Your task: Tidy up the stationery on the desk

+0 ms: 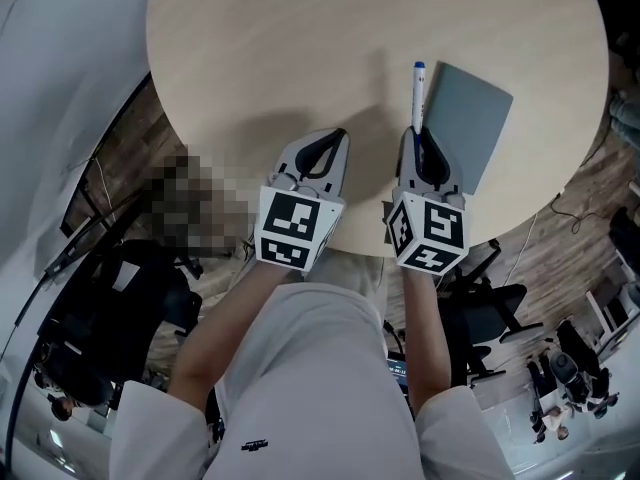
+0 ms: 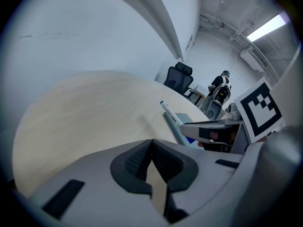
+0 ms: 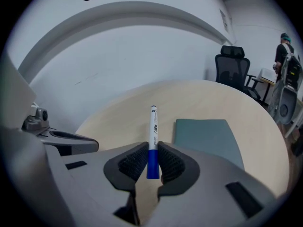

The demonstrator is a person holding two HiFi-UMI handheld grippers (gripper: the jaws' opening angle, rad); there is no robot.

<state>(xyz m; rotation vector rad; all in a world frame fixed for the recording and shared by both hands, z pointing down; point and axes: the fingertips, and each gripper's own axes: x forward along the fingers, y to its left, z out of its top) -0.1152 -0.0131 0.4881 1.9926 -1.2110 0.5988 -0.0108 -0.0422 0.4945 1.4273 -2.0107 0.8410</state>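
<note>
White marker point(image 3: 153, 124) with blue end, dull teal notebook point(image 3: 206, 138) at three o'clock, pale beige wood-grain table point(image 1: 300, 48), grey left gripper point(image 2: 151, 148), grey right gripper point(image 1: 419, 136), black ribbed pads point(image 3: 134, 163), black-and-white square-patterned cubes point(image 1: 297, 228)

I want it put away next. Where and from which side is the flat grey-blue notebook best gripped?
Probably its thin near edge, coming in low from the person's side: the grey-blue notebook lies flat on the round wooden table, so only an edge lets jaws close over and under it.

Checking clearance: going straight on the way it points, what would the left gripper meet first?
Probably the bare tabletop: the left gripper tilts down toward it, with the marker off to its right.
</note>
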